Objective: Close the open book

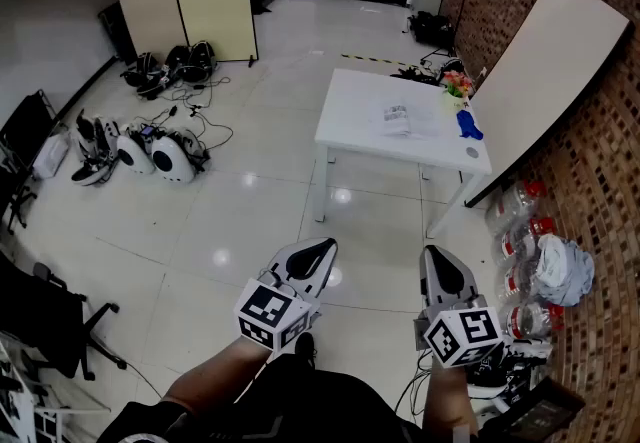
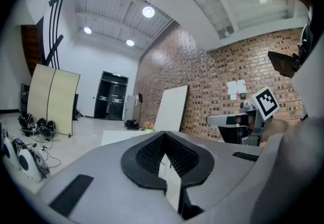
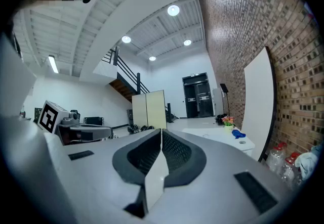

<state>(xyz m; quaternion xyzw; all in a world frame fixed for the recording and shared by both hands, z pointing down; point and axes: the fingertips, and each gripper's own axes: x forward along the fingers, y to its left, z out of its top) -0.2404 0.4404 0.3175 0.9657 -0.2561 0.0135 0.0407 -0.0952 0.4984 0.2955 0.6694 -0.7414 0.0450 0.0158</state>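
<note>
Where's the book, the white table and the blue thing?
open book (image 1: 398,118), head view, middle of its pages.
white table (image 1: 350,113), head view, bare top.
blue thing (image 1: 469,125), head view, its middle.

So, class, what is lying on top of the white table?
On the white table lie an open book, a blue object near its right edge, and something colourful, perhaps flowers, at the far corner. Anything beneath the book is covered.

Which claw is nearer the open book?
Right, narrowly. The right claw sits almost straight below the open book in the head view; the left claw is off to its left. Both are well short of the table.
</note>
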